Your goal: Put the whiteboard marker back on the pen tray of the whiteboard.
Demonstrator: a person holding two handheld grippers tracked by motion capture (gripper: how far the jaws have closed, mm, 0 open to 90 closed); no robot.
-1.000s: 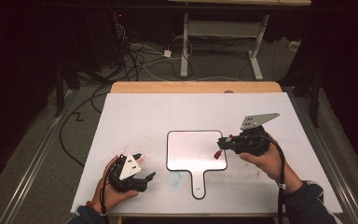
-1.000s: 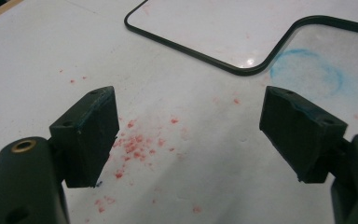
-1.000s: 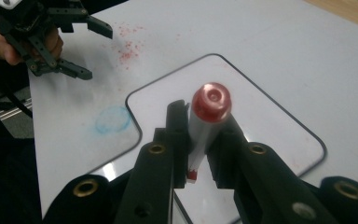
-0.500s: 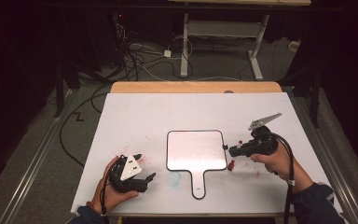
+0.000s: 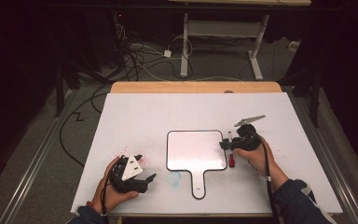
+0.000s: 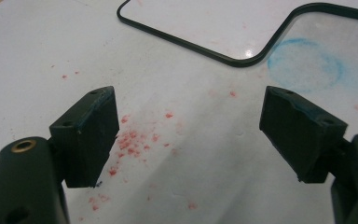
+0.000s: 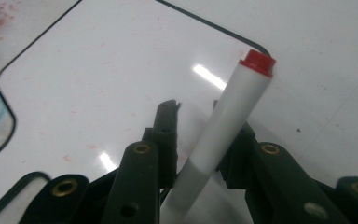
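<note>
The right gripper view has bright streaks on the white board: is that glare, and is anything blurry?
Right gripper view: yes, lamp glare on the whiteboard; the marker blurs toward the bottom edge. Left gripper view: one small glint near the board's rim. High view: surroundings very dark.

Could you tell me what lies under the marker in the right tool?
Under the marker lie the white table cover and the right edge of the small whiteboard. The tool and the marker itself cover the spot directly beneath them.
</note>
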